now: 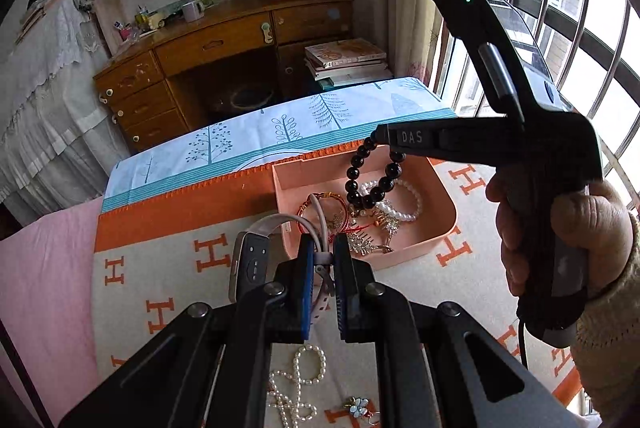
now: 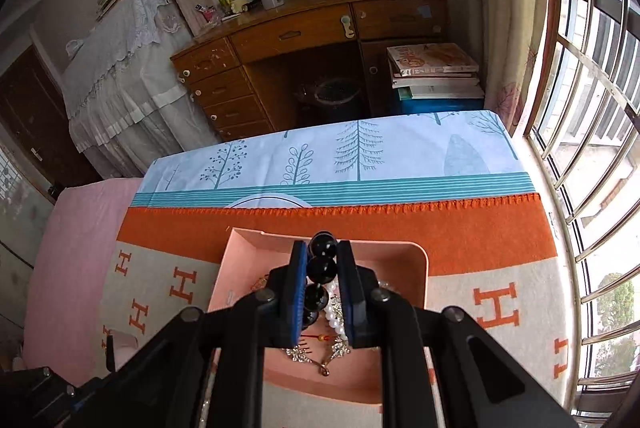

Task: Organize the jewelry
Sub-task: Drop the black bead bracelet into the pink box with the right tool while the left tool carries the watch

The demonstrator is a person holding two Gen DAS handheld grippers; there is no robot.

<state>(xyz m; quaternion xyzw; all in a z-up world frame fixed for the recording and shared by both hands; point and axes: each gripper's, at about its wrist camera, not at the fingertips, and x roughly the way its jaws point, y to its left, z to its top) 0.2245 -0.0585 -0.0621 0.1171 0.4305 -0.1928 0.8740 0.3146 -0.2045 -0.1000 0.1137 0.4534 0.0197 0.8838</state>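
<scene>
My left gripper (image 1: 323, 248) is shut on the pale strap (image 1: 316, 218) of a wristwatch, whose dark face (image 1: 250, 262) hangs to the left of the jaws, just in front of the pink tray (image 1: 442, 204). A hand holds my right gripper (image 1: 383, 138) (image 2: 322, 252), shut on a black bead bracelet (image 1: 374, 184) (image 2: 323, 268) that dangles over the tray (image 2: 418, 262). Inside the tray lie a pearl bracelet (image 1: 406, 206), a red cord bracelet (image 1: 320, 200) and a rhinestone hair comb (image 1: 362, 244). A pearl necklace (image 1: 296, 380) and a flower piece (image 1: 357, 407) lie on the blanket under my left gripper.
The tray stands on a cream and orange blanket (image 1: 168, 268) spread over a blue tree-print sheet (image 2: 360, 156) and a pink cover (image 1: 44, 268). Beyond are a wooden desk (image 2: 304, 32) and stacked books (image 2: 434, 68). A barred window (image 2: 592, 108) runs along the right.
</scene>
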